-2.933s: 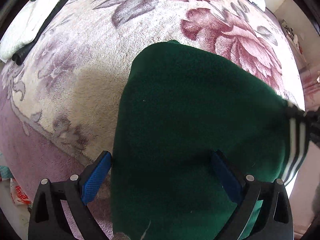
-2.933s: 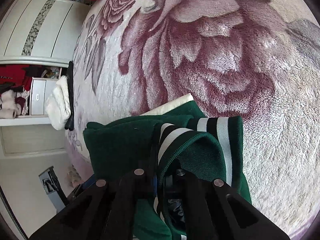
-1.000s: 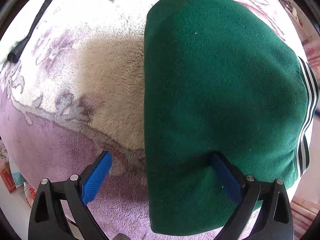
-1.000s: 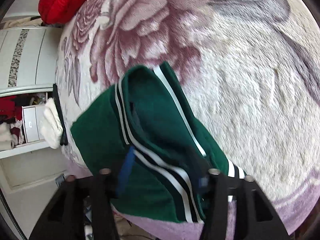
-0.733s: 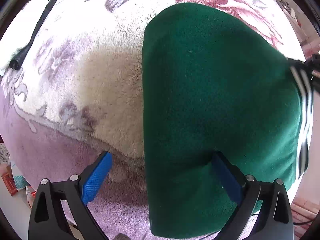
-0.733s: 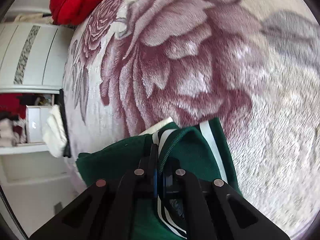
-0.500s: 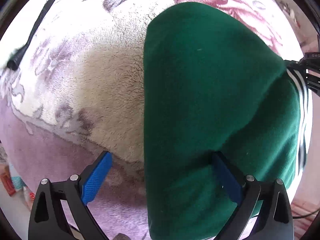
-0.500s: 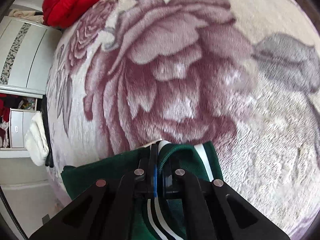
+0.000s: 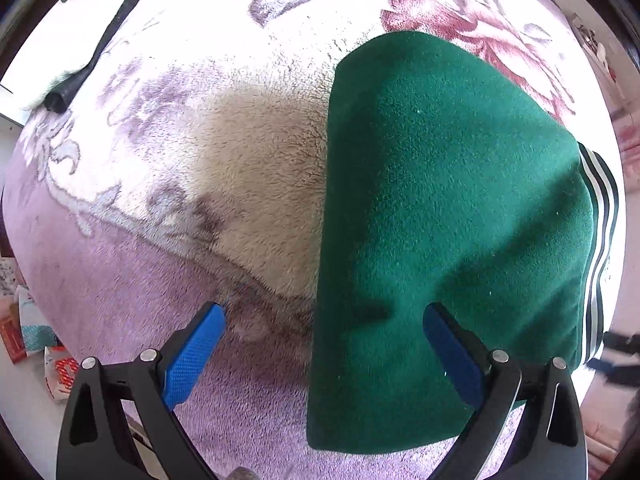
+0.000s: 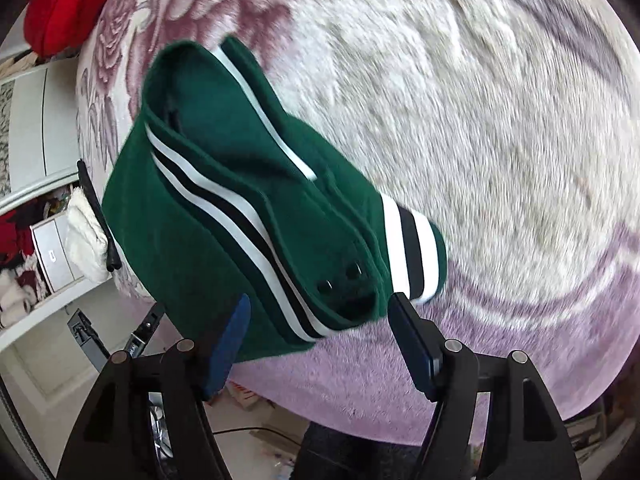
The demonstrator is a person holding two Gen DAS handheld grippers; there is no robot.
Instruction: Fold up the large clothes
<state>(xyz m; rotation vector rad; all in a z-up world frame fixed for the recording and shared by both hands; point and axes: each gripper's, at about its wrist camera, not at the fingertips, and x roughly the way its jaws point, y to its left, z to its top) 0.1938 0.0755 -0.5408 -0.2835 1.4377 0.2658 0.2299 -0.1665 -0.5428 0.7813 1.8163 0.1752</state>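
Plush floral blanket (image 9: pixel 240 184), cream with mauve roses and a lilac border, covers the bed and fills the left wrist view. On it lies the folded green jacket (image 9: pixel 448 216), a thick fleece bundle with a smooth rounded top, occupying the right half of the picture; its black-and-white striped trim (image 9: pixel 600 248) shows along the far right edge. The left claw (image 9: pixel 324 344) is spread wide: its left blue pad (image 9: pixel 192 356) hangs over the lilac border beside the jacket, and its right blue pad (image 9: pixel 452 356) sits in front of the green fleece, holding nothing. A black tube-like object (image 9: pixel 100 48) lies on the blanket at the upper left, well apart from the jacket. Colourful packaging (image 9: pixel 36 344) shows below the bed edge at the lower left.

From the right wrist view, the same blanket (image 10: pixel 480 120) stretches away, somewhat blurred. The green jacket (image 10: pixel 192 232) rests near the bed's lilac edge, its open end toward the camera, with striped bands running along the folds, a striped cuff (image 10: pixel 412 256) at the right and two dark snaps (image 10: pixel 338 278) near the opening. The right claw (image 10: pixel 318 322) is spread, its pads either side of the jacket's near end, gripping nothing. A red garment (image 10: pixel 68 4) lies at the bed's far corner, a white fluffy cloth (image 10: pixel 86 236) at its left edge, and white cupboards (image 10: pixel 28 128) stand beyond.
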